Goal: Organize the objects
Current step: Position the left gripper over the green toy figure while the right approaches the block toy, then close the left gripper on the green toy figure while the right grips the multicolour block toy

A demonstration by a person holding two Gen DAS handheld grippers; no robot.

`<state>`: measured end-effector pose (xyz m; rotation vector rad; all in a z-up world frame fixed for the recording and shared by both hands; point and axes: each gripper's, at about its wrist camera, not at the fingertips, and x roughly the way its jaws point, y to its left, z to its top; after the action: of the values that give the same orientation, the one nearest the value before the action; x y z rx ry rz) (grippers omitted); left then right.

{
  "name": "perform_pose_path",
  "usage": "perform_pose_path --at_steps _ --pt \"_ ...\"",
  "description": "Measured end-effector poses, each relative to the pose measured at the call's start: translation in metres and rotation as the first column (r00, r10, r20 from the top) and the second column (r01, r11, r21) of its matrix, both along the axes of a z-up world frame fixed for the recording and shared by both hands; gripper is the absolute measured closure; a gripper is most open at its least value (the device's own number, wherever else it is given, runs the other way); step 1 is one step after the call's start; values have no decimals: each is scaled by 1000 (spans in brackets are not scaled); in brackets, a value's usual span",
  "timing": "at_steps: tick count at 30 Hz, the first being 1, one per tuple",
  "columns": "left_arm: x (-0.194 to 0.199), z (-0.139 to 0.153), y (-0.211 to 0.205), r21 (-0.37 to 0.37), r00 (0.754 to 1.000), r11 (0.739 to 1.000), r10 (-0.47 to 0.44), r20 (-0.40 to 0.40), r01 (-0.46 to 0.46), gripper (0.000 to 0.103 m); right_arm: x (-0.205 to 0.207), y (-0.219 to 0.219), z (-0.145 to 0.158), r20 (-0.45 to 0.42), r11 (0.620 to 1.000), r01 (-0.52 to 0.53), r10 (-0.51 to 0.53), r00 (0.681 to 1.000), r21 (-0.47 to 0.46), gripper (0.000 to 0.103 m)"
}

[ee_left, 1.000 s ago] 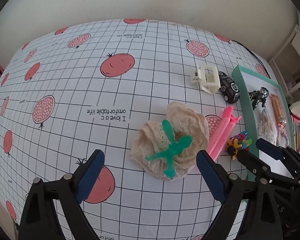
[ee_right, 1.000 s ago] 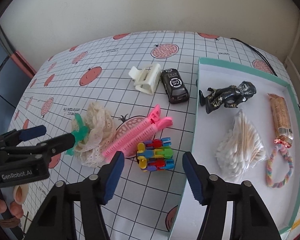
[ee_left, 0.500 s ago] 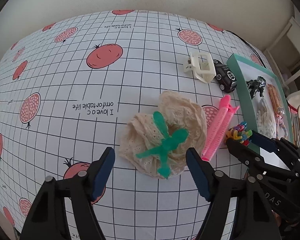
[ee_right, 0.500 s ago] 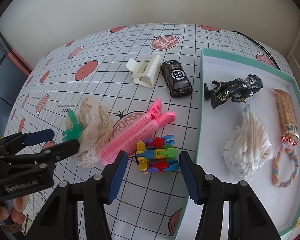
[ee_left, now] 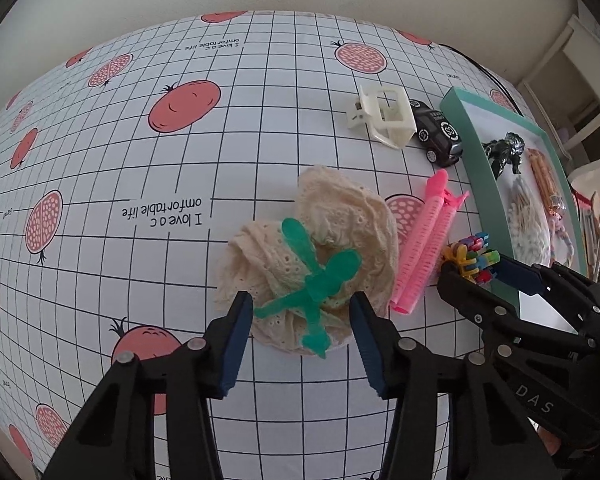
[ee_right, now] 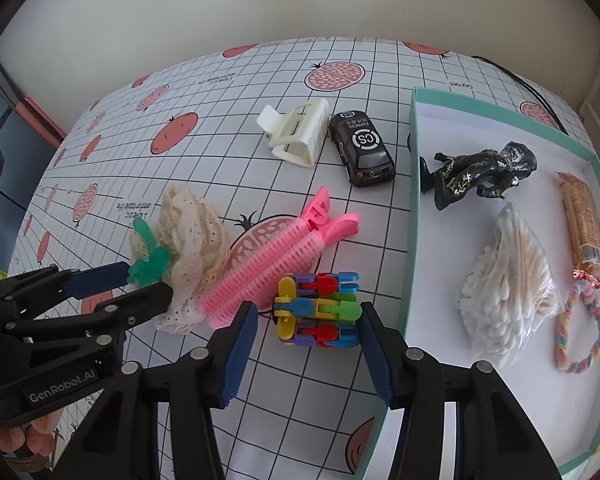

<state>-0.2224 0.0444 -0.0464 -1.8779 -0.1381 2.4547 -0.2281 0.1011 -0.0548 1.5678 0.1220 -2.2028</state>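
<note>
A green plastic clip (ee_left: pixel 312 280) lies on a cream lace scrunchie (ee_left: pixel 340 216) on the gridded tablecloth. My left gripper (ee_left: pixel 300 336) is open, its blue pads on either side of the clip's near end; whether they touch it I cannot tell. The right wrist view shows the left gripper (ee_right: pixel 148 284) from the side at the clip (ee_right: pixel 148 260). My right gripper (ee_right: pixel 308 344) is open and straddles a multicoloured block toy (ee_right: pixel 316 308). In the left wrist view the right gripper (ee_left: pixel 472 274) sits at that toy (ee_left: pixel 472 252).
Pink roller clips (ee_right: pixel 276 264) lie between scrunchie and toy. A white claw clip (ee_right: pixel 296 132) and a black toy car (ee_right: pixel 364 152) sit farther back. The teal box (ee_right: pixel 410 200) at right holds a black figurine (ee_right: pixel 480 172), cotton swabs (ee_right: pixel 512 280), a snack bar (ee_right: pixel 584 216) and a rainbow cord (ee_right: pixel 580 328).
Both grippers have moved forward and down onto their objects. The left jaws have narrowed around the green clip, and the right pads now flank the block toy.
</note>
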Motion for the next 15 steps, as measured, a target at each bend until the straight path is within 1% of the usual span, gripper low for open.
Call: perform_pose_path --at_steps 4,8,15 --pt "-1 -2 -1 -2 1000 1000 2 7 -2 56 -1 1 -1 2 1000 2 -2 1000 -1 49" --pt "-3 -3 0 -9 1000 1000 -5 15 5 59 -2 2 -3 12 1000 5 -5 1000 -1 53" --pt "-6 -6 1 -19 1000 1000 -15 22 15 59 -4 3 -3 15 1000 6 -6 1000 -5 55"
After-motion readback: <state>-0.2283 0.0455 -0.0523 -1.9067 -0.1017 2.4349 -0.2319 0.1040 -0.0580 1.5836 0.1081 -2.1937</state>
